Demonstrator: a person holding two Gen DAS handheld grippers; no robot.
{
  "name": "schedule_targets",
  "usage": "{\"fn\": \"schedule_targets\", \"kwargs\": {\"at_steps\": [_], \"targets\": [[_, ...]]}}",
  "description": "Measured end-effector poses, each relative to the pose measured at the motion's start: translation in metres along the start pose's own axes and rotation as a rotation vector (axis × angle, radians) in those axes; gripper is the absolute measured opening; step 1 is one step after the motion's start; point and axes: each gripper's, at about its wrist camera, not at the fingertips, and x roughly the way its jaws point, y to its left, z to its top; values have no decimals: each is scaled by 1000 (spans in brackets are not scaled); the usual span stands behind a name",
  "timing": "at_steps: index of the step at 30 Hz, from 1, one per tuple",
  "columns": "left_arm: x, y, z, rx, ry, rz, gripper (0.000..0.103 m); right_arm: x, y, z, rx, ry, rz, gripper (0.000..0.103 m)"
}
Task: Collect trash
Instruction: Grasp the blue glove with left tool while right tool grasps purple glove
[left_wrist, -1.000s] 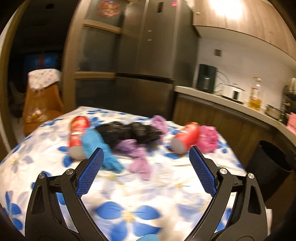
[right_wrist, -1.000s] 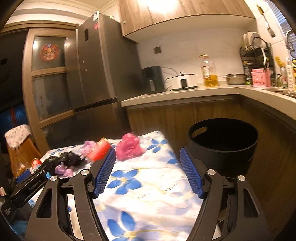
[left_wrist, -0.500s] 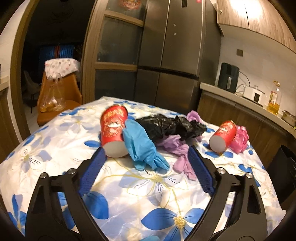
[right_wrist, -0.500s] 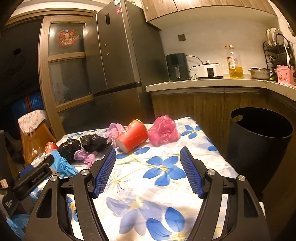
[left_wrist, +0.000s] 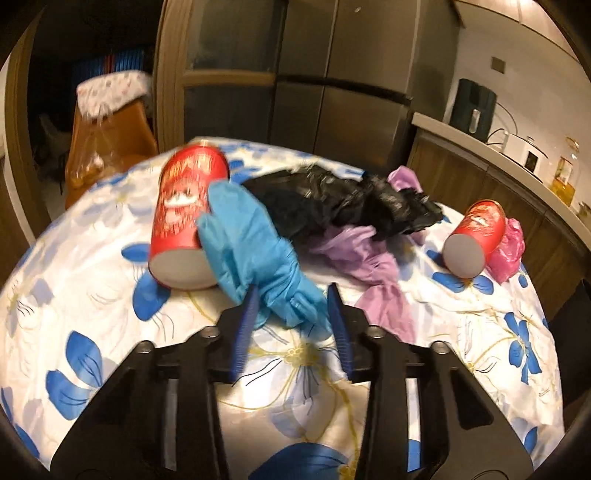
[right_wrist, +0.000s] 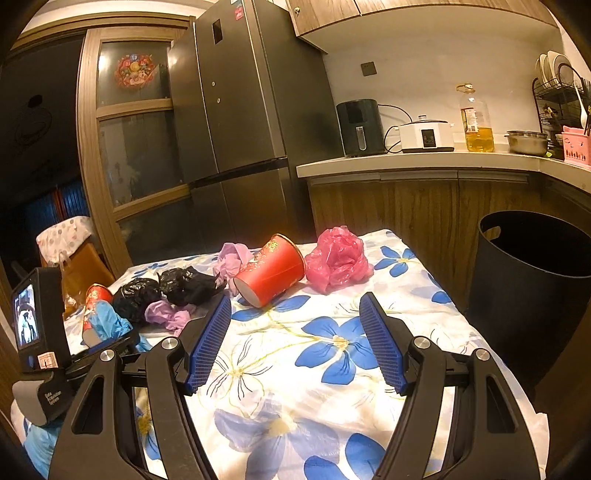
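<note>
Trash lies on a table with a blue-flower cloth (left_wrist: 92, 332). A blue glove (left_wrist: 255, 251) leans on a tipped red cup (left_wrist: 184, 214). My left gripper (left_wrist: 293, 306) has its jaws half closed around the glove's cuff; whether the pads touch it is unclear. Behind lie a black bag (left_wrist: 343, 199), a purple glove (left_wrist: 373, 266), a second red cup (left_wrist: 472, 236) and a pink bag (left_wrist: 509, 247). My right gripper (right_wrist: 295, 325) is open and empty above the cloth, short of the second cup (right_wrist: 271, 269) and pink bag (right_wrist: 338, 258).
A black trash bin (right_wrist: 532, 288) stands on the floor right of the table. A fridge (right_wrist: 240, 110) and a wooden counter (right_wrist: 424, 162) with appliances stand behind. An orange chair (left_wrist: 107, 140) is at the far left. The left gripper's body (right_wrist: 40, 332) shows in the right wrist view.
My left gripper has moved forward to the blue glove and its jaws have narrowed around the cuff. My right gripper has stayed open and come slightly closer to the table.
</note>
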Motion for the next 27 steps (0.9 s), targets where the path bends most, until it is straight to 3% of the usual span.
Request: {"fn": "schedule_targets", "kwargs": {"at_steps": [4,7,14,18,27], "targets": [[6,10,-2,-34,31,-44,7,8,7,-2,-10,20,10,71],[2,13,-4,-46,14,-98,3,14,13,-4,-20,30,22,71],[-45,17,-8,10,-78,-194,2,45,46,-14,-45,92,87,71],[-70,29,-5,20,-144,-205,2,66,70,-20,-74,140,139,70],[-89,53,11,0,-217,-183,2,116,110,-30,-121,272,181,57]]}}
